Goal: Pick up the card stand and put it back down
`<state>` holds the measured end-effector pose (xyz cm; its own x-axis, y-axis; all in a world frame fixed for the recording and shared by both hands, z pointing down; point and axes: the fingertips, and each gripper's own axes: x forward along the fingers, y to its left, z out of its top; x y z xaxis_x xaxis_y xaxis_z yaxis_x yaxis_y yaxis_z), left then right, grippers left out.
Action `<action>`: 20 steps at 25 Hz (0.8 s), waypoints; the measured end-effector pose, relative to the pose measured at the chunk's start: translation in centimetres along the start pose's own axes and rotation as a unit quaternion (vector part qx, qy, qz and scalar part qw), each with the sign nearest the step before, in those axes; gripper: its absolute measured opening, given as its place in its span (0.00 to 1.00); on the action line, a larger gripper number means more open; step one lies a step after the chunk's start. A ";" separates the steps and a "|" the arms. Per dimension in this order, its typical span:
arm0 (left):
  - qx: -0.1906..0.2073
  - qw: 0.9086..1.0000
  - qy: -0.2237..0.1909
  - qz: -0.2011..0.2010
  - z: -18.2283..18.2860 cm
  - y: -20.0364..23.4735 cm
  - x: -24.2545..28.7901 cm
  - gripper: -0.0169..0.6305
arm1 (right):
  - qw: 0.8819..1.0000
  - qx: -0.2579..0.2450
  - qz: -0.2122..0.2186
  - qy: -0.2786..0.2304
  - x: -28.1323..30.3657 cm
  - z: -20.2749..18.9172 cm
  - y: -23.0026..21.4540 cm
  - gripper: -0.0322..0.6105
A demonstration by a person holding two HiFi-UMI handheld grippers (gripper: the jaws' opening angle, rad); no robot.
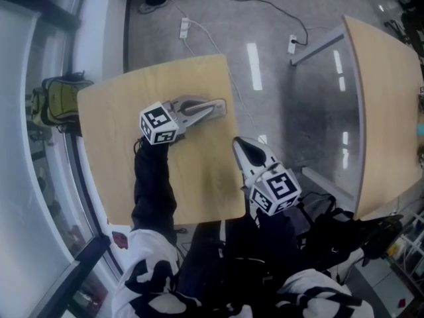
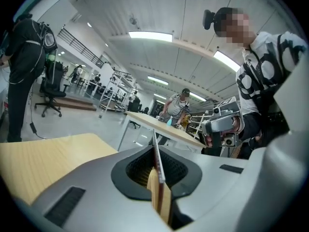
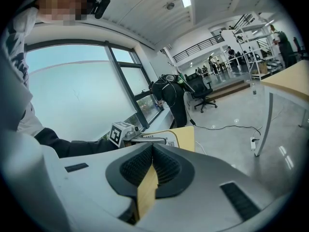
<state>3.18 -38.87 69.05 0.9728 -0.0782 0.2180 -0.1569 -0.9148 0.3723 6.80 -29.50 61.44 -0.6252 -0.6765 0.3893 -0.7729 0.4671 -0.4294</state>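
Observation:
The card stand shows edge-on as a thin plate pinched between the jaws of my left gripper, which is shut on it. In the head view the left gripper lies over the far right corner of the wooden table, with the pale card stand at its tips. From the right gripper view the card stand carries a printed square code and sits under the left gripper. My right gripper hovers at the table's right edge, shut with nothing in it.
A second wooden table stands to the right across a strip of grey floor. A power strip with its cable lies on the floor beyond. A green backpack sits by the window wall at left. A person in black stands nearby.

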 end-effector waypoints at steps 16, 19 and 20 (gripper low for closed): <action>0.017 0.999 0.033 -0.039 3.6 -7.6 -0.9 0.05 | 0.994 -0.062 -0.060 -0.068 -4.1 5.0 4.1 0.06; 0.011 1.000 0.019 -0.019 6.3 -9.7 -2.1 0.05 | 0.989 -0.082 -0.066 -0.100 -5.8 7.6 6.0 0.06; 0.009 1.000 0.014 -0.007 7.4 -10.3 -2.6 0.05 | 0.988 -0.089 -0.066 -0.106 -6.4 8.2 6.6 0.06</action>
<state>3.50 -32.20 58.03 0.9696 -0.0537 0.2387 -0.1396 -0.9226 0.3596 6.55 -26.78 49.42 -0.4953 -0.8336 0.2443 -0.8648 0.4466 -0.2294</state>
